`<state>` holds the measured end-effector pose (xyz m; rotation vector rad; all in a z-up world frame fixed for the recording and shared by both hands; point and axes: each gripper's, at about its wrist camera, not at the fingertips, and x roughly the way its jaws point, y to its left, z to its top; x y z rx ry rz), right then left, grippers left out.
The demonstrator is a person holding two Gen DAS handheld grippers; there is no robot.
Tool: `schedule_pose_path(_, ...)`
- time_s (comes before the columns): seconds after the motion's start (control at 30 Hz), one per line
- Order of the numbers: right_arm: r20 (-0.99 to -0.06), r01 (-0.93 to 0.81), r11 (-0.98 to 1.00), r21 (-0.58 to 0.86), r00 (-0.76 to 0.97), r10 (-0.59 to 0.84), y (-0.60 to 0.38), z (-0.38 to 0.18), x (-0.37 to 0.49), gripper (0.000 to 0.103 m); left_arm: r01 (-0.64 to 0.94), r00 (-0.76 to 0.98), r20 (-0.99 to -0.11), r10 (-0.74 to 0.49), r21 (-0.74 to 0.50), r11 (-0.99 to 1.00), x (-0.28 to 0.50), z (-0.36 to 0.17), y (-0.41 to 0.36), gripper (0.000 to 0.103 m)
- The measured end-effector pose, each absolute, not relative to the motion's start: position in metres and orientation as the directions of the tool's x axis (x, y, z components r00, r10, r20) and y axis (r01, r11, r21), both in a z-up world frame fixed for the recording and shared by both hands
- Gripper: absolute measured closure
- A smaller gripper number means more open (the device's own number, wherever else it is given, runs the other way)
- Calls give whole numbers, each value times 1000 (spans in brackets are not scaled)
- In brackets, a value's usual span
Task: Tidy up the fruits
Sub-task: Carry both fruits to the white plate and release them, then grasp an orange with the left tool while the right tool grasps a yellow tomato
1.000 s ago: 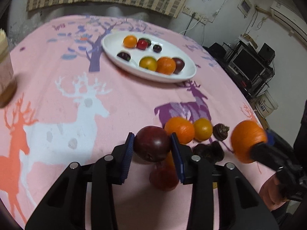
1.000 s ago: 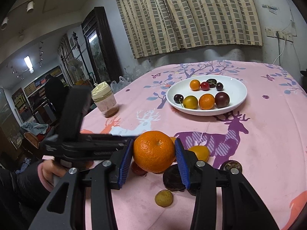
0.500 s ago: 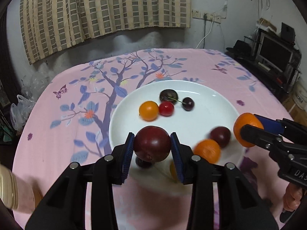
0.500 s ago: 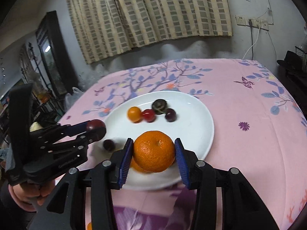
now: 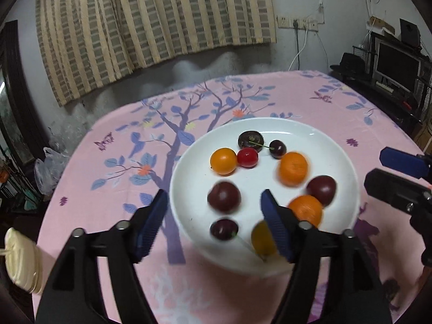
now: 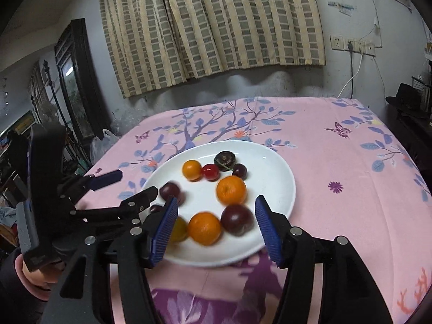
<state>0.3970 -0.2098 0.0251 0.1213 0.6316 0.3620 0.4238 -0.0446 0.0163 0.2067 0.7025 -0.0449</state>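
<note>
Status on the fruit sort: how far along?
Done: ten fruits lie on the white plate, including a blurred plum and a blurred orange. In hand: nothing. The left gripper and right gripper are both opening, pads touching no fruit. Left: no loose fruit shows on the tablecloth; any remainder is out of frame.

I count one white plate (image 5: 318, 145) with ten fruits on it. Two are tangerines: the far tangerine (image 5: 293, 168) and the near tangerine (image 5: 305, 210). Two are plums: the left plum (image 5: 224, 197) and the right plum (image 5: 321, 190). Three are cherries: a red cherry (image 5: 247, 157), a far dark cherry (image 5: 277, 148) and a near dark cherry (image 5: 224, 229). Two are small round fruits: a far orange fruit (image 5: 223, 161) and a near yellow fruit (image 5: 262, 239). One is a dark flat-topped fruit (image 5: 249, 139). One cream-lidded jar (image 5: 21, 264) stands near left.
</note>
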Motion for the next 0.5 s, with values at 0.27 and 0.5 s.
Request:
schedule_pose_path(0.27,-570,-318,921,225,724,389,-214,8,317,42,81,799,-601,-11,89,993,310,12,-10,8)
schedule_pose_path(0.5,-681,-368,918,146,636,363,-185,-20,294,42,15,750,-660,-44,-50,999,280,-14,20,8)
